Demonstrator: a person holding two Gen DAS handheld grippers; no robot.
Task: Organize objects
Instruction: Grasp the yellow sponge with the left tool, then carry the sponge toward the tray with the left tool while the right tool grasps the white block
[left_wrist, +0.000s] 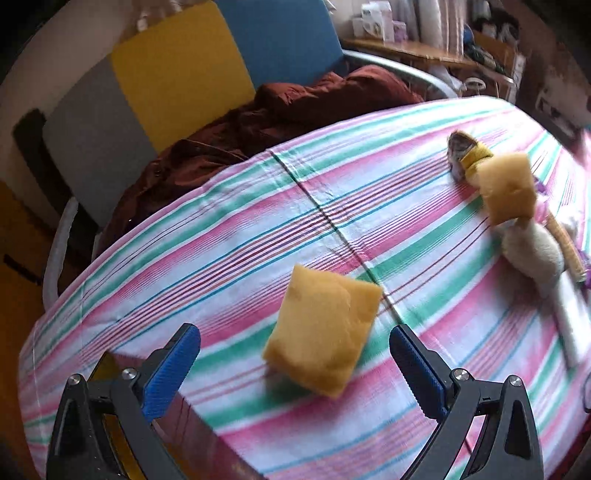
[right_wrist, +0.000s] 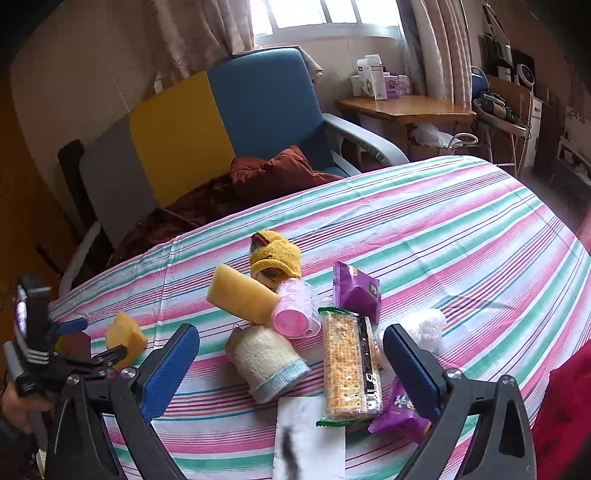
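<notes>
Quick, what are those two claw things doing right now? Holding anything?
Left gripper: open, holding nothing; a yellow sponge lies on the cloth between its fingers.
Right gripper: open, holding nothing, above the pile of snacks.

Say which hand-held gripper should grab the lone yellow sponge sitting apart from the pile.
Left. The left hand-held gripper is open with the lone yellow sponge between its fingers. The right hand-held gripper faces the pile, around the cracker pack.
</notes>
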